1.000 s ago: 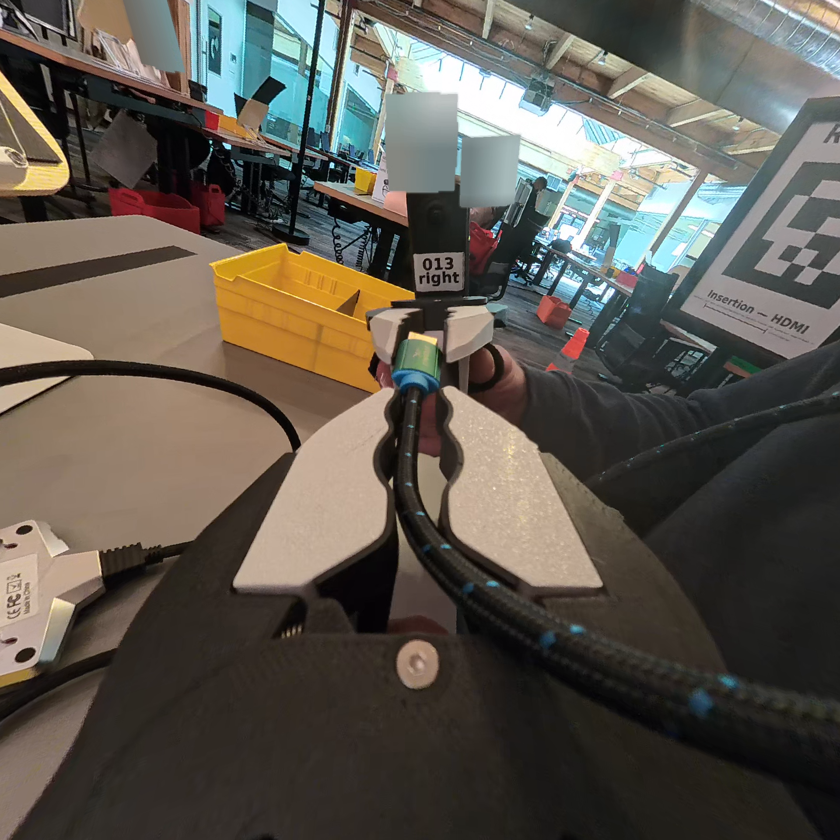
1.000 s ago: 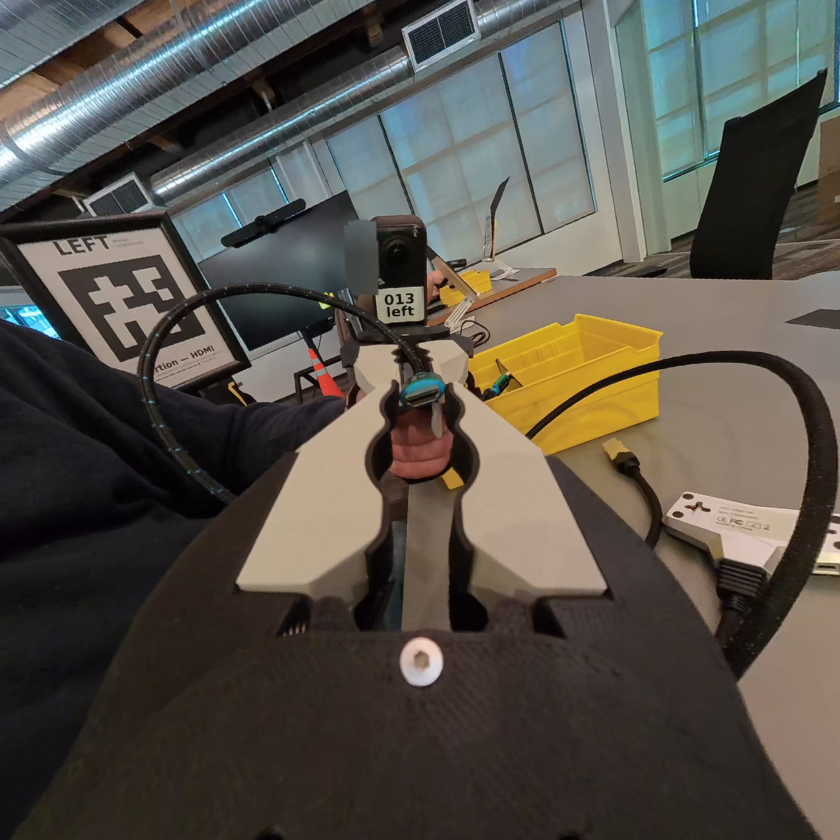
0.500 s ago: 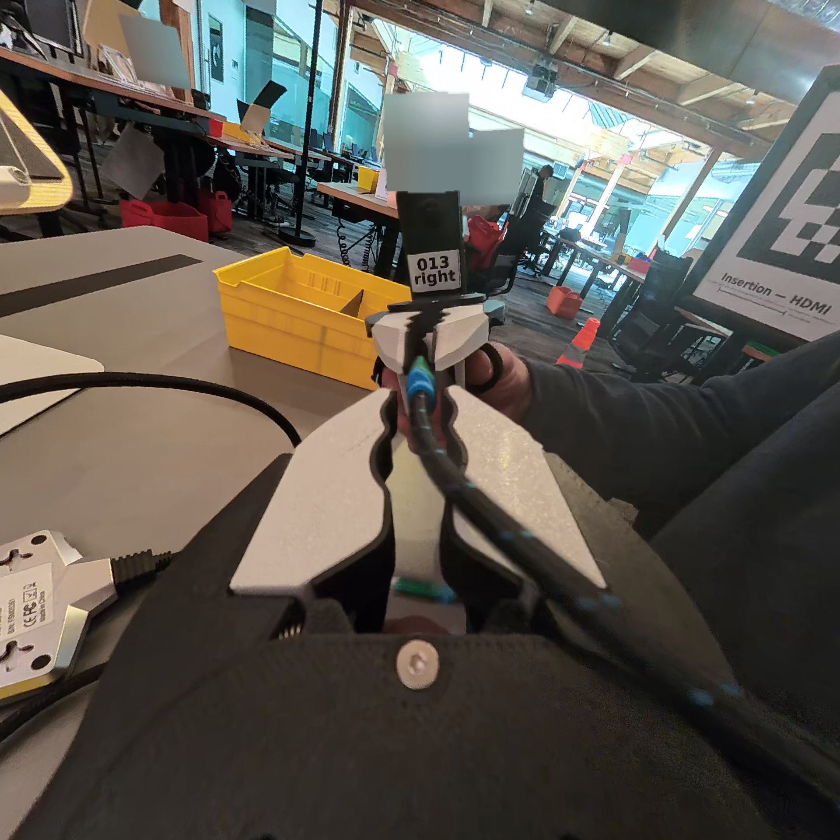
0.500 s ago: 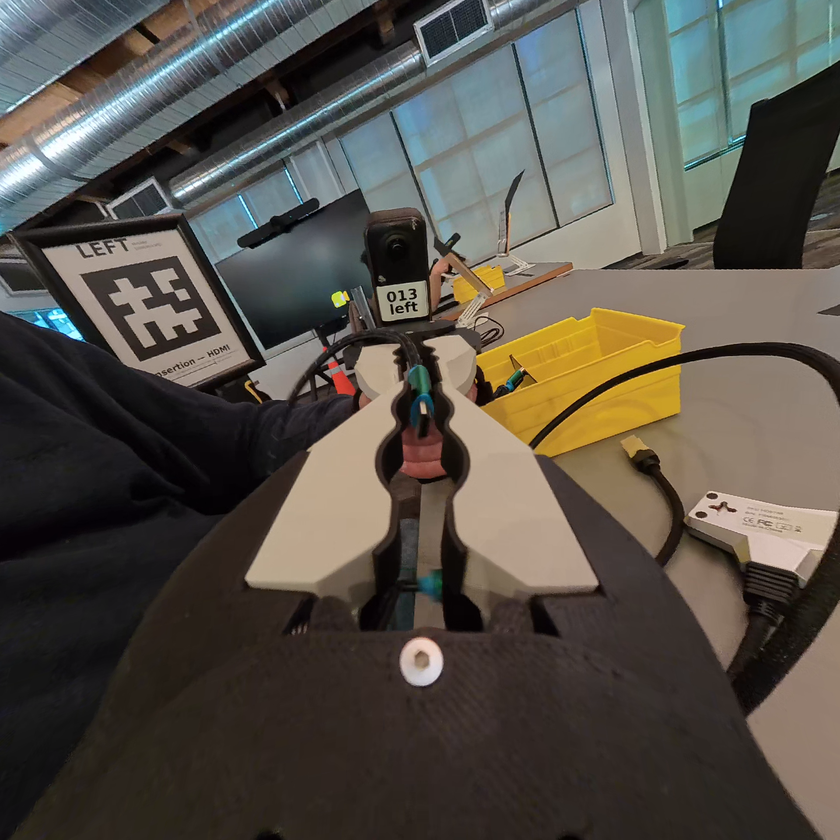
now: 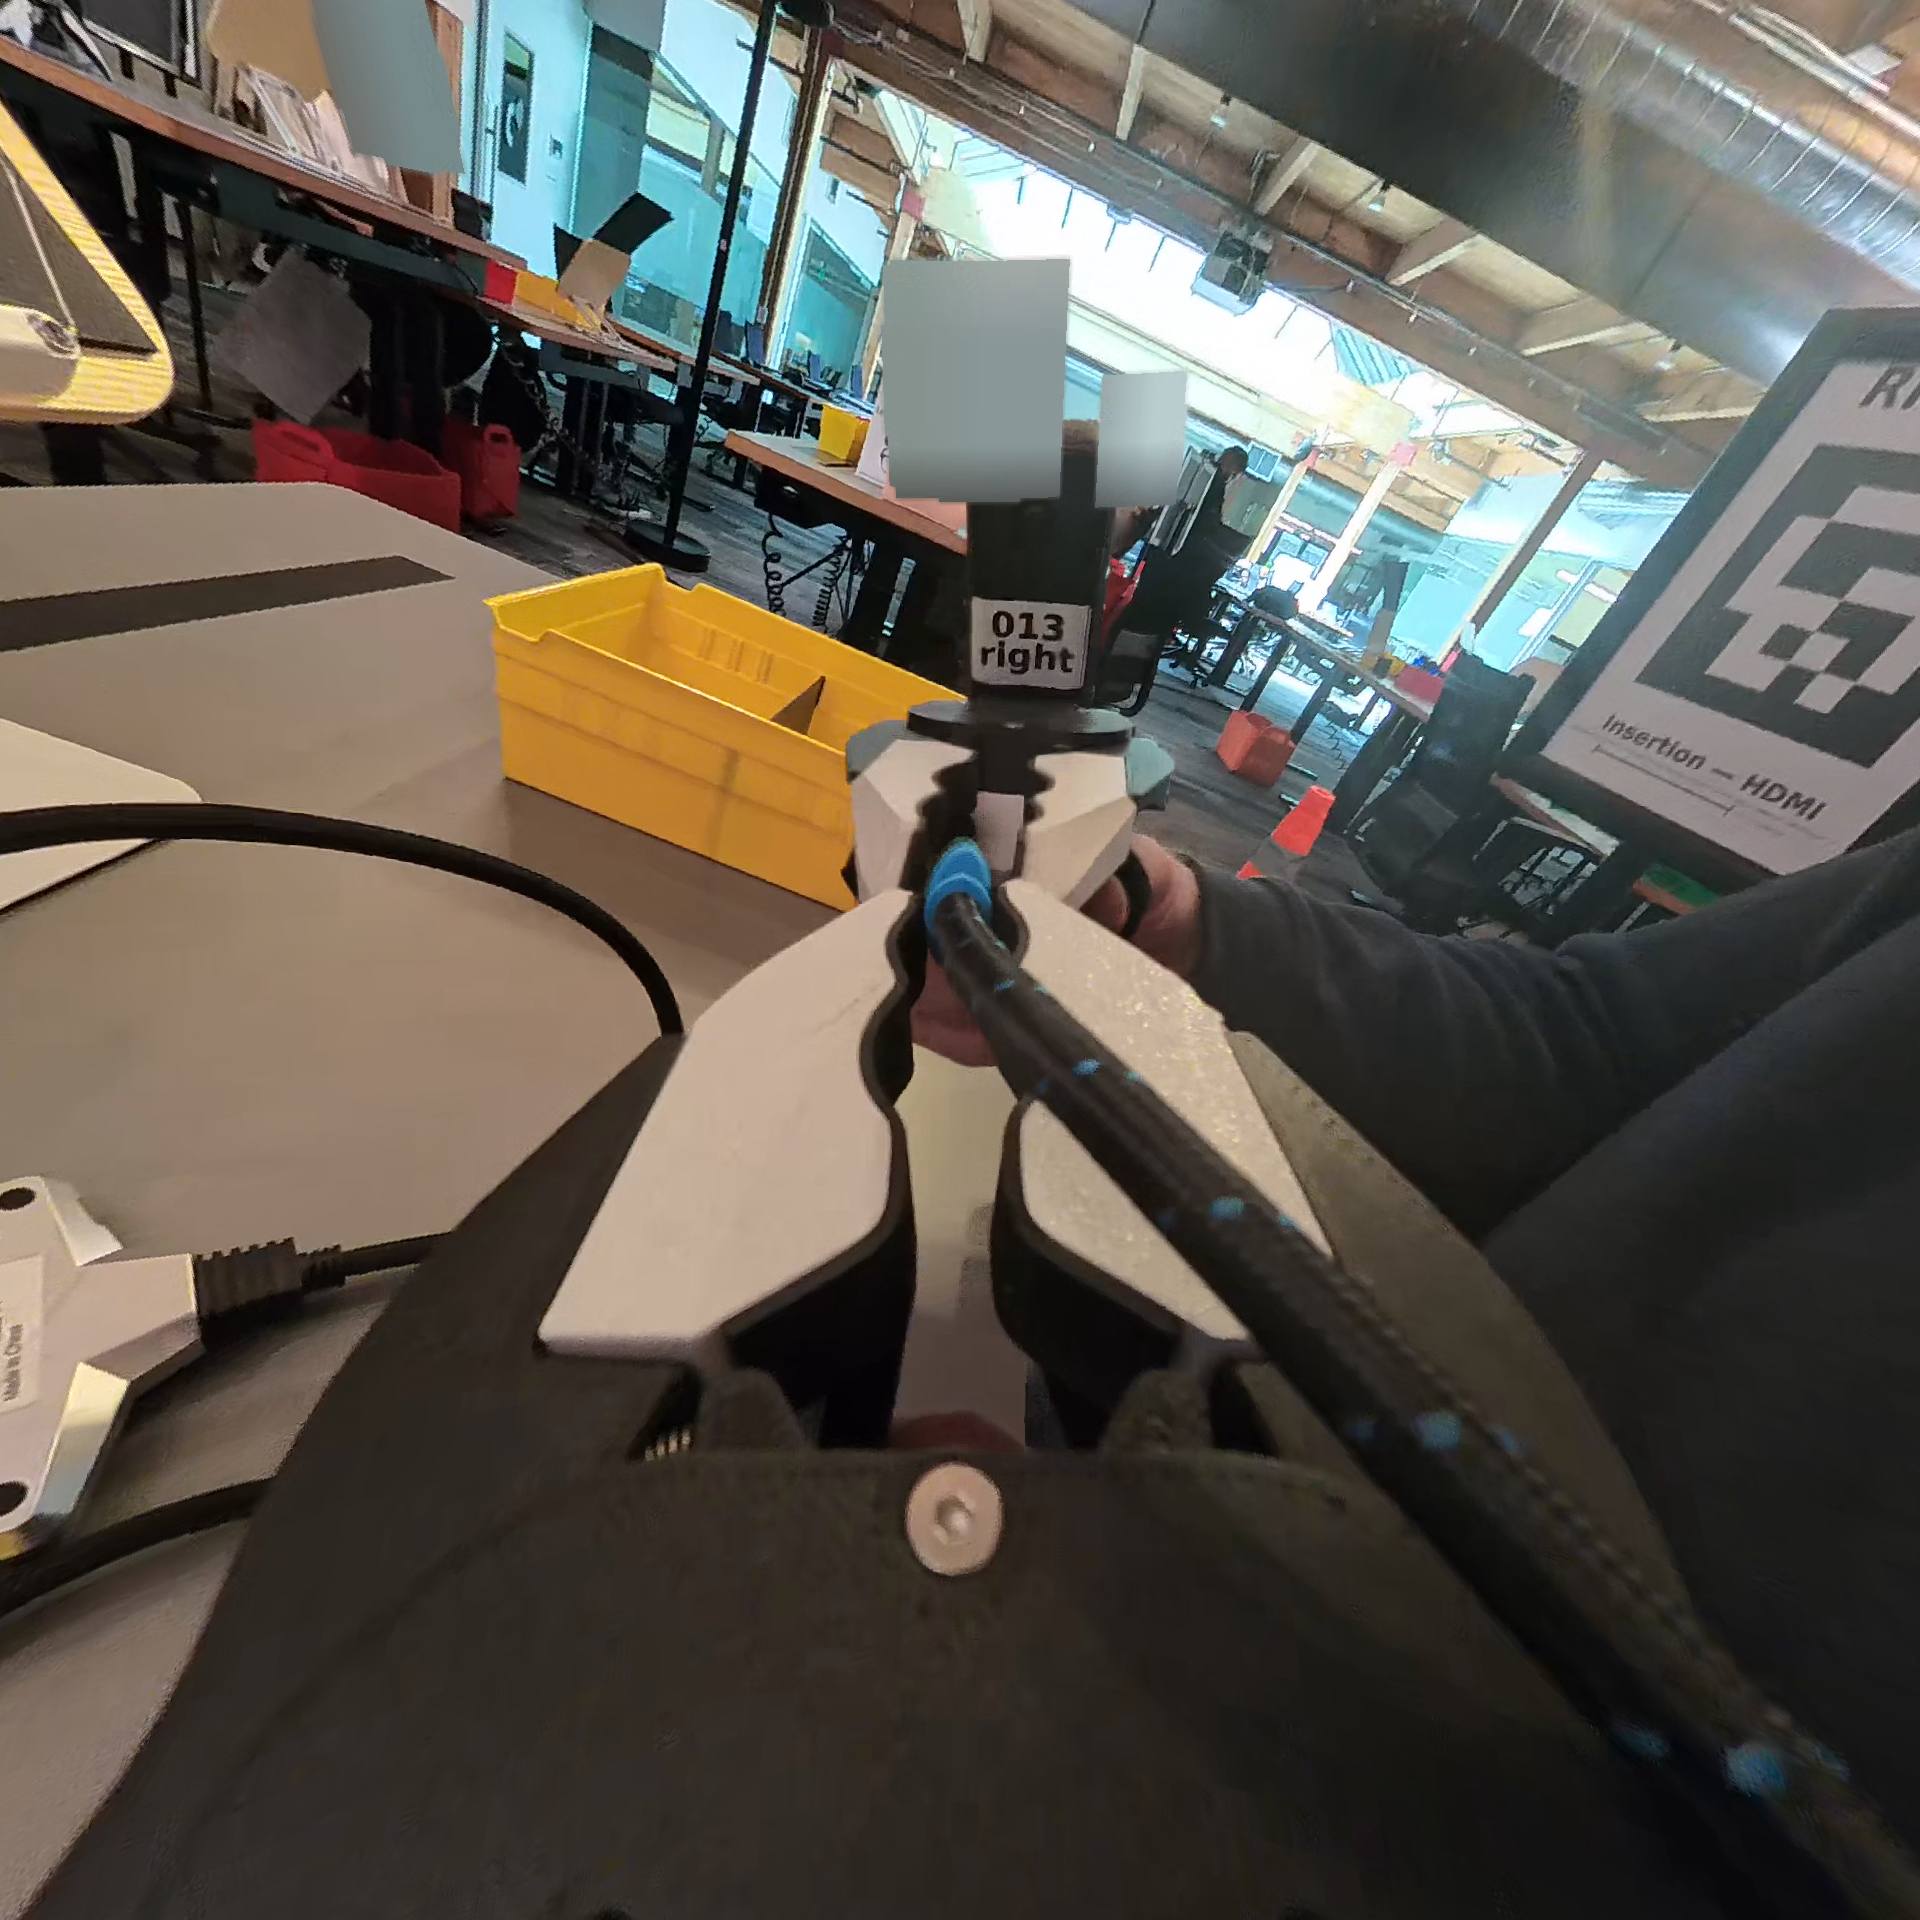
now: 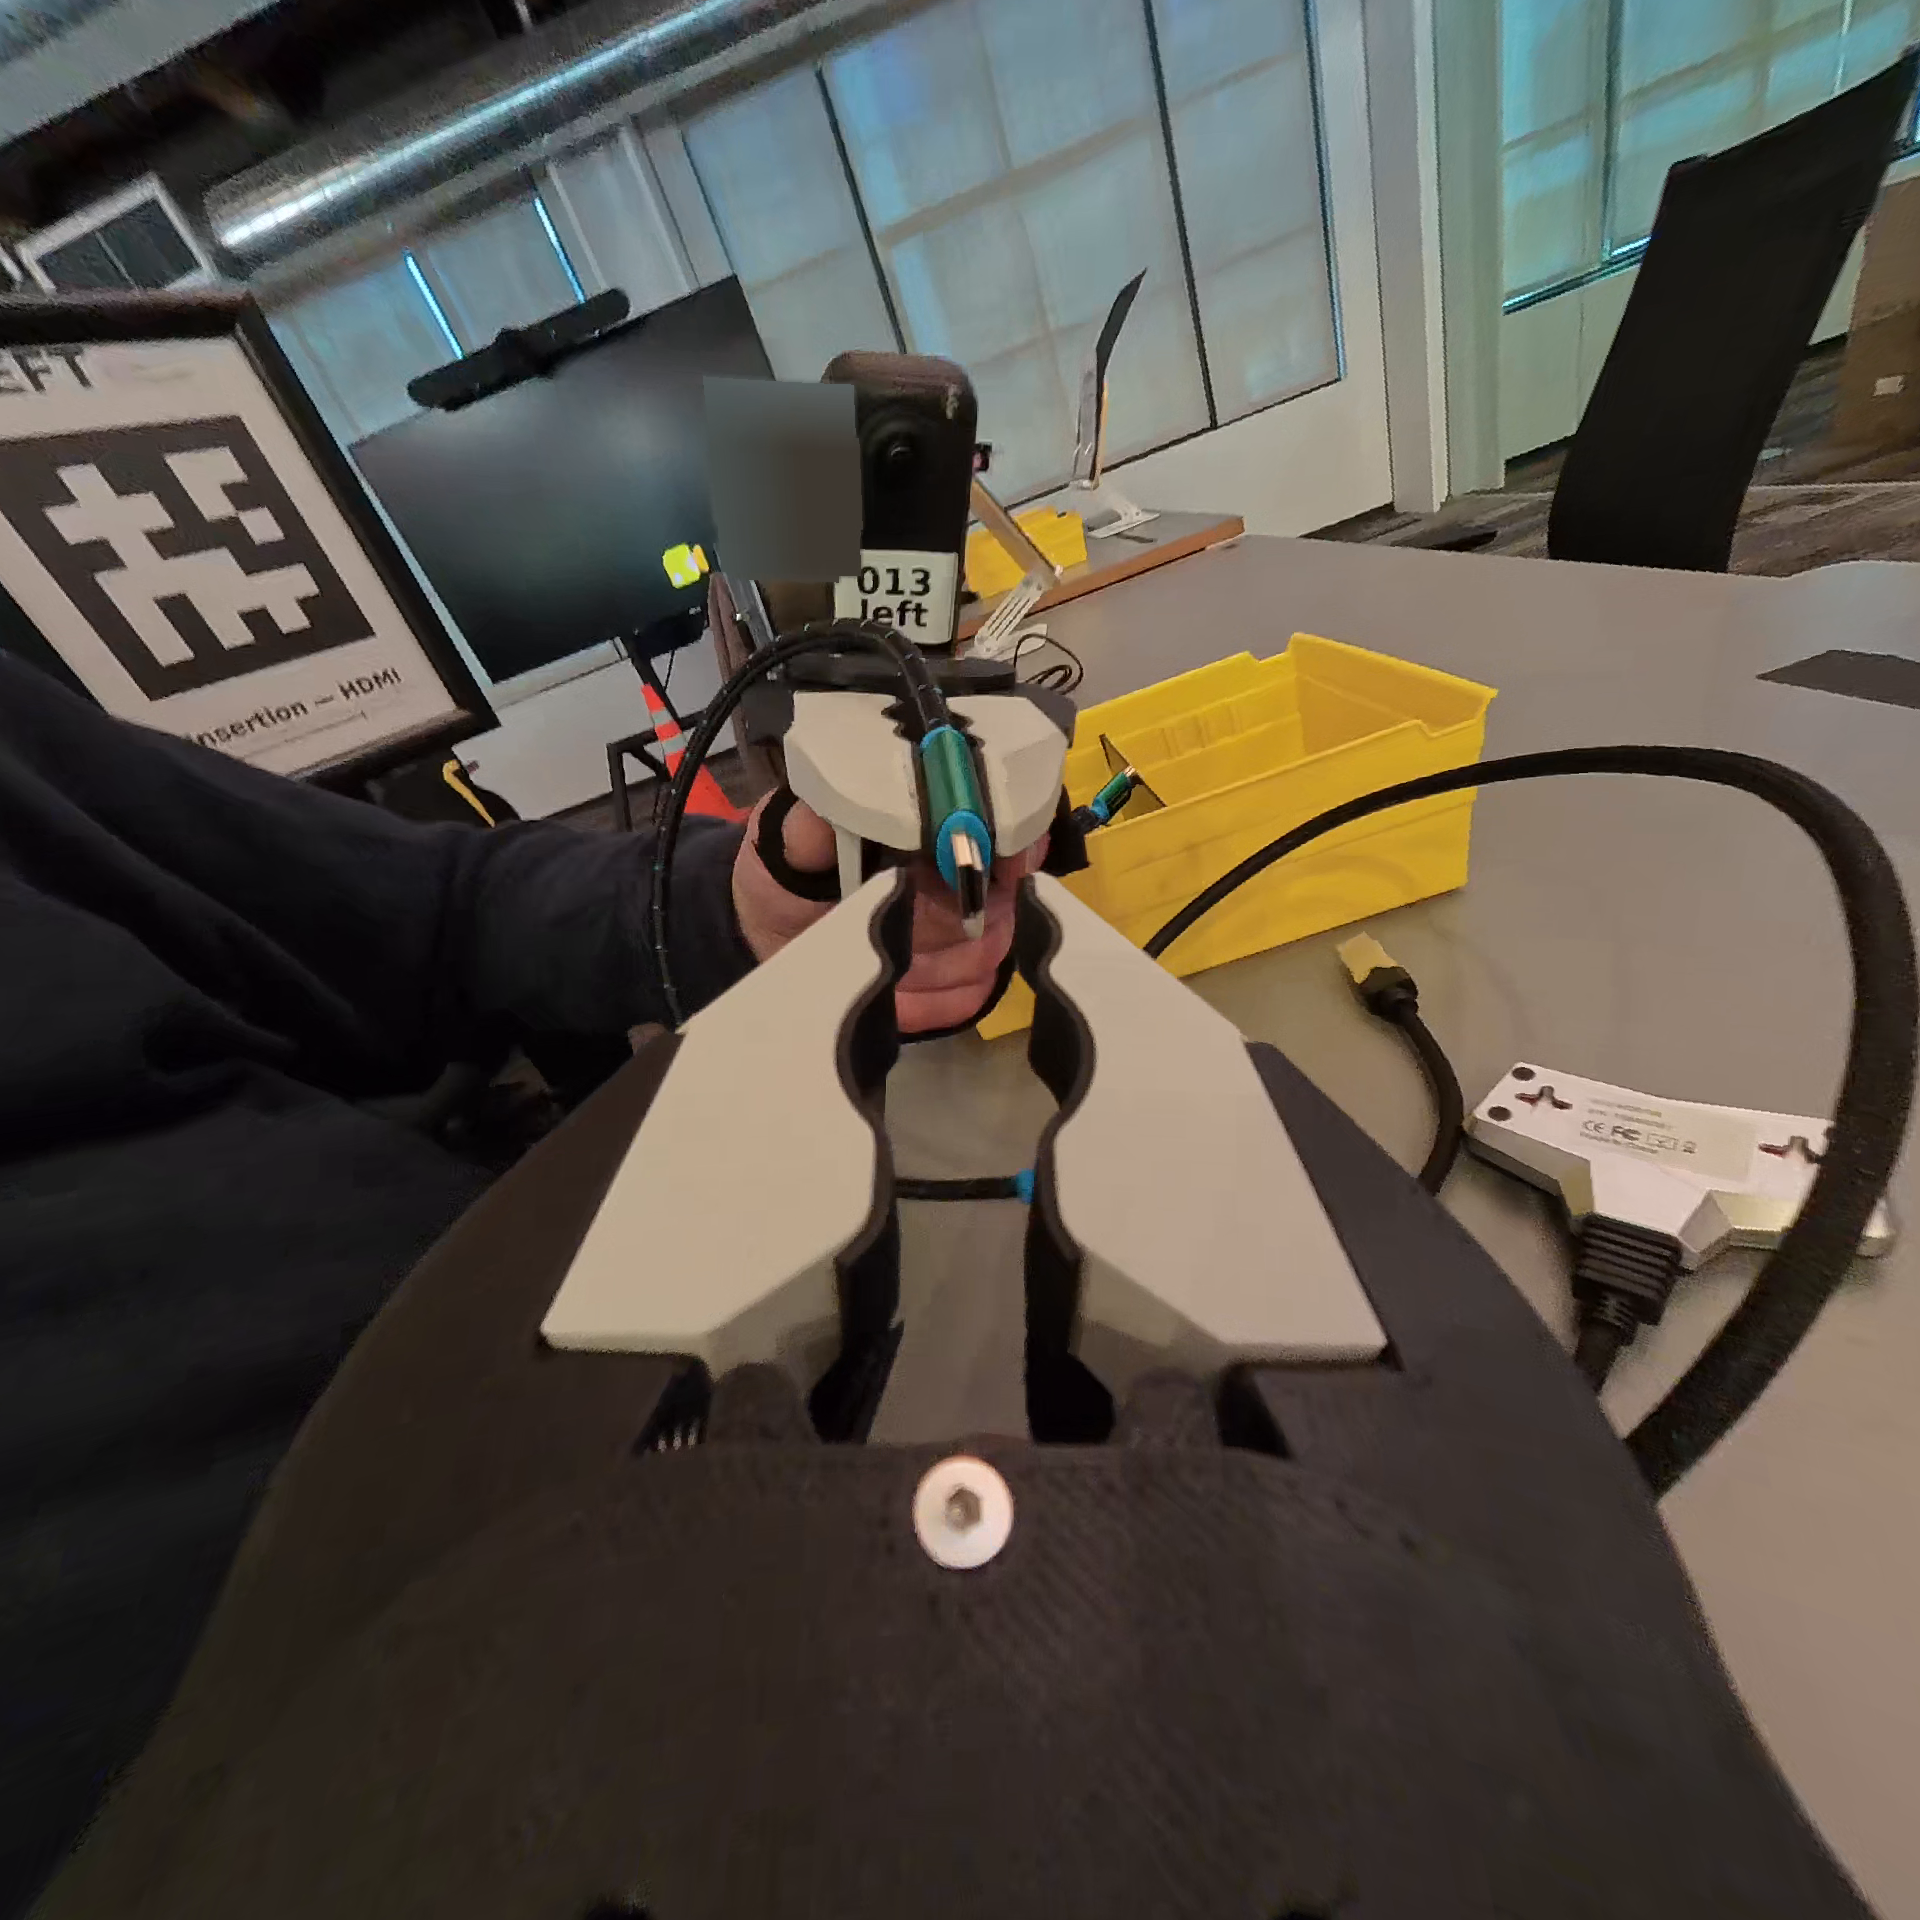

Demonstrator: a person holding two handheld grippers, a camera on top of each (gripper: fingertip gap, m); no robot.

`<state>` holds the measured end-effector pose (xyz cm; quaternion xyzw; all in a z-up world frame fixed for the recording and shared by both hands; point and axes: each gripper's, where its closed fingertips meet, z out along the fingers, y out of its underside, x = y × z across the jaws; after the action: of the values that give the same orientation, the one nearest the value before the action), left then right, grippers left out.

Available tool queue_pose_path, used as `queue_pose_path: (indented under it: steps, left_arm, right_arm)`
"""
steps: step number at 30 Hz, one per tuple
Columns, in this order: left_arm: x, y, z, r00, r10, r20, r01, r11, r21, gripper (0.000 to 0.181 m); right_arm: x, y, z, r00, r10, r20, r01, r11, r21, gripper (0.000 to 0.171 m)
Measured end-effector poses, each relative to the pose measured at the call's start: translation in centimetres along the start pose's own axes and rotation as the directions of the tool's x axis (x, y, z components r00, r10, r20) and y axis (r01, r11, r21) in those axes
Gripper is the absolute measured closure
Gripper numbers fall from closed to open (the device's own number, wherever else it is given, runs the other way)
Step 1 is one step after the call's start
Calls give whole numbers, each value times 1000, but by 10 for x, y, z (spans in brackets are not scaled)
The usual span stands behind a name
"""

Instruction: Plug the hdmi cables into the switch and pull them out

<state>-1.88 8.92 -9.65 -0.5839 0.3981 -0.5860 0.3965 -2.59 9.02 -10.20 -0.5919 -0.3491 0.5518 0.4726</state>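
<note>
Between facing tools, left tool (image 6: 961, 821) clamps HDMI plug (image 6: 954, 821), tip toward parted right tool (image 6: 961, 904).

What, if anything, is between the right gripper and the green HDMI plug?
Nothing visible. The green HDMI plug, clamped in the left gripper, points its metal tip straight at the open right gripper, with no object between them.

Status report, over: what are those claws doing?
Left gripper shut on green HDMI plug. Right gripper open, facing it. Switch lying aside, plug not in.
</note>
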Motion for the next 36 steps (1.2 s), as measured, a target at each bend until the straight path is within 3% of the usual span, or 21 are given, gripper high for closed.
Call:
queue_pose_path:
  steps: [2, 8, 16, 21, 25, 36]
  left_arm:
    - [3, 2, 2, 1000, 6, -11, -6, 1000, -9, 170]
    - [6, 1, 2, 999, 24, -25, -24, 1000, -13, 171]
    - [6, -2, -4, 946, 315, 75, -307, 947, -98, 152]
    - [5, -2, -6, 837, 533, 126, -507, 841, -191, 151]
    - [7, 9, -6, 716, 692, 95, -642, 706, -299, 151]
    - [7, 17, -9, 515, 856, 40, -762, 479, -435, 157]
  right_arm:
    - [-2, 2, 4, 1000, -16, -1, 16, 1000, -12, 164]
    - [-7, 0, 4, 999, 21, 33, -22, 1000, 4, 165]
    - [-8, 3, 1, 967, 220, 130, -222, 975, 2, 165]
    - [-12, 10, 4, 920, 342, 190, -342, 939, -34, 165]
    - [-13, 13, 5, 897, 392, 204, -389, 920, -52, 165]
    - [-17, 24, 5, 858, 465, 218, -448, 885, -122, 165]
